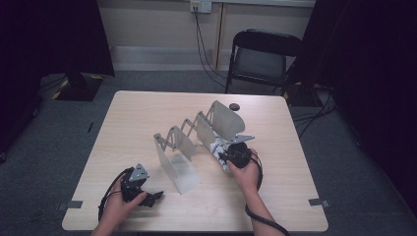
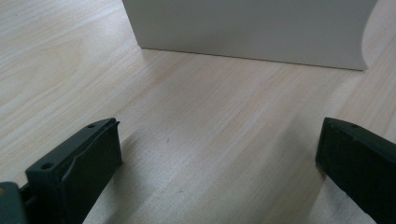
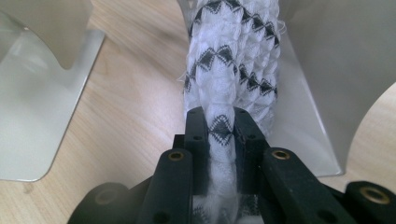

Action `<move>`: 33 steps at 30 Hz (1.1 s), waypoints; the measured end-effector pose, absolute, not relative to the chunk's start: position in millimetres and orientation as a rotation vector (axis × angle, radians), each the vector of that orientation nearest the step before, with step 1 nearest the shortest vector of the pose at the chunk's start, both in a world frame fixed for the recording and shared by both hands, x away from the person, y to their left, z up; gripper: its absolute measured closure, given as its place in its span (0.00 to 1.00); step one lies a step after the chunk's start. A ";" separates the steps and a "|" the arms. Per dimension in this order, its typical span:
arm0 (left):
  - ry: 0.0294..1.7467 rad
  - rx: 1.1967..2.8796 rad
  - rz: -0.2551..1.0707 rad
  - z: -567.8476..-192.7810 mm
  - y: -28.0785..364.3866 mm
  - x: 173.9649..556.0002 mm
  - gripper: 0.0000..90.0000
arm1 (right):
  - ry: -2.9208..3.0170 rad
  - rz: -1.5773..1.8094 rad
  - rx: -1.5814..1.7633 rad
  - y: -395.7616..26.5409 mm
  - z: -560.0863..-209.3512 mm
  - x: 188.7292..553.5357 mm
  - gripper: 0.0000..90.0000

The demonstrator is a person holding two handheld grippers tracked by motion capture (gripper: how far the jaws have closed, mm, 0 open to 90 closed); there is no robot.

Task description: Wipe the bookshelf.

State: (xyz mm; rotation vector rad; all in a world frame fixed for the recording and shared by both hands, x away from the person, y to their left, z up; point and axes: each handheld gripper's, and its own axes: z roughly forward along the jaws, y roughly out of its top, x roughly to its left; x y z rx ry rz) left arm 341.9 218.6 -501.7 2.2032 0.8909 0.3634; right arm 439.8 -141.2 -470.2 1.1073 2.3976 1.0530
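A grey metal rack (image 1: 196, 132) with several upright dividers stretches across the middle of the table. My right gripper (image 1: 227, 156) is shut on a folded white cloth with black diamond marks (image 3: 231, 60). The cloth (image 1: 216, 147) hangs in the slot beside the rack's far tall plate (image 3: 327, 70). Both black pads (image 3: 196, 126) squeeze the cloth's lower end. My left gripper (image 1: 155, 196) rests low near the table's front left, open, with nothing between its fingers (image 2: 79, 163). It faces the rack's nearest plate (image 2: 252, 28).
A small black round object (image 1: 234, 106) lies at the table's far edge. A black folding chair (image 1: 263, 56) stands beyond the table. Dark curtains hang at both sides, and cables run across the floor on the right.
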 end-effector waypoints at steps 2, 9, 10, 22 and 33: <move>0.890 2.204 0.364 -501.7 218.6 341.9 0.00 | 2.399 1.054 1.121 -141.5 -475.3 439.2 0.87; 0.891 2.204 0.363 -501.7 218.6 341.9 0.00 | 2.404 1.038 1.111 -142.9 -481.3 435.1 0.87; 0.893 2.202 0.361 -501.7 218.5 341.8 0.00 | 2.405 1.035 1.107 -143.4 -480.9 434.4 0.87; 0.894 2.202 0.362 -501.7 218.4 341.8 0.00 | 2.412 1.052 1.083 -158.1 -481.2 411.8 0.87; 0.899 2.205 0.367 -501.5 218.2 341.6 0.00 | 2.449 1.107 1.047 -165.7 -483.3 386.0 0.87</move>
